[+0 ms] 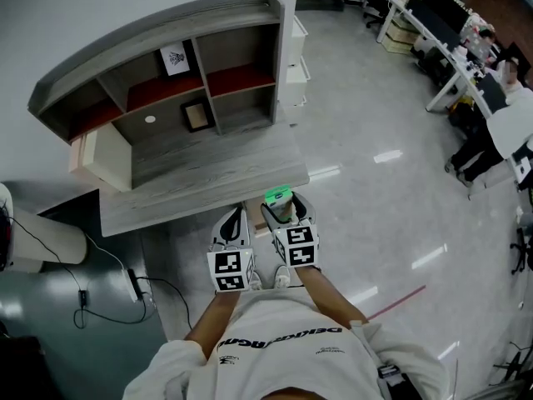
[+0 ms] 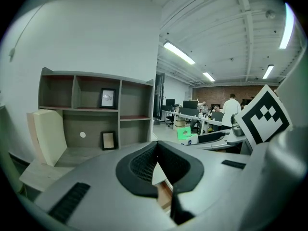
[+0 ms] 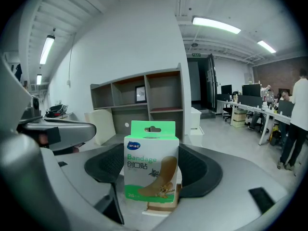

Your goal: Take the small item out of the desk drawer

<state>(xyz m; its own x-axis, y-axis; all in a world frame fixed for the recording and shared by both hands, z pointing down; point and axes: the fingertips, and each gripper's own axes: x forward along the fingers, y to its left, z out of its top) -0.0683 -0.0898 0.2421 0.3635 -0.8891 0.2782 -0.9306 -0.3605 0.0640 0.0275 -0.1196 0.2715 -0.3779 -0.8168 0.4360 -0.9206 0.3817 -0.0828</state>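
Note:
My right gripper (image 1: 284,207) is shut on a small green and white bandage box (image 1: 278,196), held upright just off the front right edge of the grey desk (image 1: 208,182). In the right gripper view the box (image 3: 151,165) fills the gap between the black pads (image 3: 199,170). My left gripper (image 1: 231,221) hangs beside it, a little left, shut with nothing in it; its jaws meet at the tip (image 2: 156,150). A strip of light wood (image 1: 256,223), apparently the drawer, shows under the desk edge between the grippers. The left gripper view also catches the box (image 2: 185,133).
A grey hutch (image 1: 166,65) with open shelves stands on the desk, holding a small picture frame (image 1: 196,115). A cream panel (image 1: 104,152) leans at the desk's left end. White drawer units (image 1: 297,65) stand behind. Cables (image 1: 133,286) lie on the floor left; people sit at desks far right (image 1: 500,98).

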